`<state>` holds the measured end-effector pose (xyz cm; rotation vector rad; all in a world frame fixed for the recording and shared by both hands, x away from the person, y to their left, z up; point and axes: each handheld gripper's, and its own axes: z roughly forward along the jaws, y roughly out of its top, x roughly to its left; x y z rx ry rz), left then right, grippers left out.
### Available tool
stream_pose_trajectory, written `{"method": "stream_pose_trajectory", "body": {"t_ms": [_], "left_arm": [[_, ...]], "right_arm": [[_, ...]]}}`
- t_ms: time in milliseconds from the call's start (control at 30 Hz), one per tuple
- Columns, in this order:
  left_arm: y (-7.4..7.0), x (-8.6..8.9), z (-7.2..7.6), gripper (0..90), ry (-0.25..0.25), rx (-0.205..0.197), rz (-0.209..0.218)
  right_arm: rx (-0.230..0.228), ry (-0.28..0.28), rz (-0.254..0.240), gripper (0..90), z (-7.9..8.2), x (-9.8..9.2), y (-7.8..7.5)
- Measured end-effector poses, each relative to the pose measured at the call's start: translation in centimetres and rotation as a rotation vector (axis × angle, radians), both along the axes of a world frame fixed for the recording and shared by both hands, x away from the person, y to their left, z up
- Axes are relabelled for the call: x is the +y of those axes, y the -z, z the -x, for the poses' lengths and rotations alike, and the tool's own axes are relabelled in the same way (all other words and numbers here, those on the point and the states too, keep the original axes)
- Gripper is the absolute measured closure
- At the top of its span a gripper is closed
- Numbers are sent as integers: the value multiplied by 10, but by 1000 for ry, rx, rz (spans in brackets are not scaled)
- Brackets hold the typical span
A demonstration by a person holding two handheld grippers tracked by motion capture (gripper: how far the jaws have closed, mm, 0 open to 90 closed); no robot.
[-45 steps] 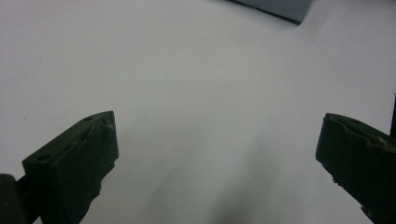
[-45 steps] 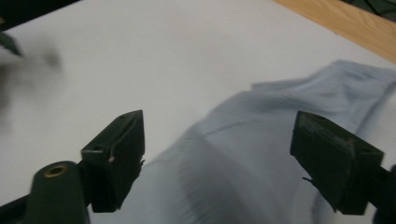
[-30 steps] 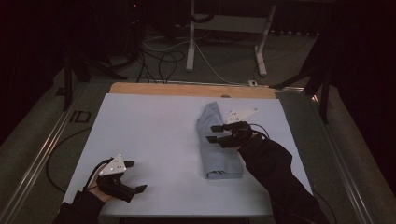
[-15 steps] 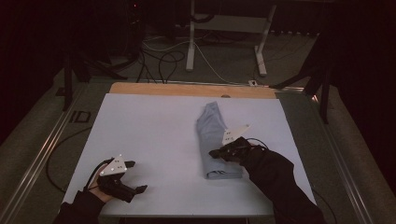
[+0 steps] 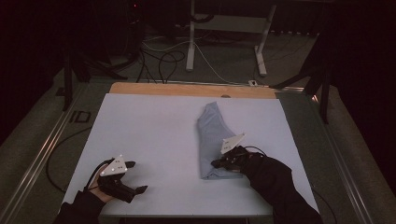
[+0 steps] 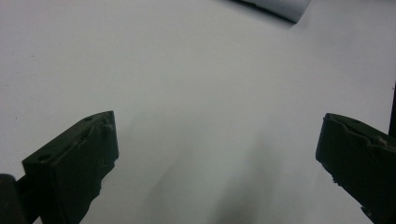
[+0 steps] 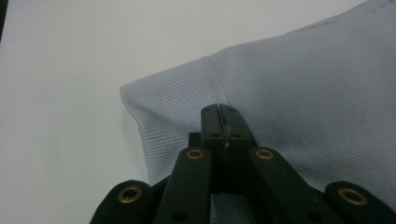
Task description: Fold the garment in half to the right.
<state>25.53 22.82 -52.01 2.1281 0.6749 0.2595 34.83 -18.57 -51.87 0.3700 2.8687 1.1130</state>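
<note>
A pale blue-grey folded cloth (image 5: 212,135) lies lengthwise on the white table sheet (image 5: 149,126), right of centre. My right gripper (image 5: 215,164) is low over the cloth's near end, coming in from the right. In the right gripper view its jaws are pressed together, with their tips (image 7: 219,109) on the ribbed cloth (image 7: 303,84) near its corner and no fold visible between them. My left gripper (image 5: 138,176) rests near the table's front left edge. Its jaws stand wide apart (image 6: 219,140) over bare sheet, and a cloth corner (image 6: 280,5) shows far off.
A wooden strip (image 5: 187,88) runs along the table's far edge. Beyond it are white stand legs (image 5: 191,46) and cables (image 5: 154,51) on the dark floor. Metal rails (image 5: 42,154) flank the table on both sides.
The right gripper has come down and moved toward me along the cloth, from its middle to its near end, and its jaws have shut. The left gripper has stayed put.
</note>
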Motion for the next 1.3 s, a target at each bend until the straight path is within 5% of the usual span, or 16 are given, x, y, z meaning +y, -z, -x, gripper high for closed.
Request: {"method": "stream_pose_trajectory", "body": {"t_ms": [533, 1300], "left_arm": [[-1, 0, 0, 5, 2, -5, 2], [-1, -2, 1, 5, 14, -5, -6]], "right_arm": [[1, -15, -17, 900, 23, -2, 3], [24, 5, -44, 900, 26, -3, 3]]}}
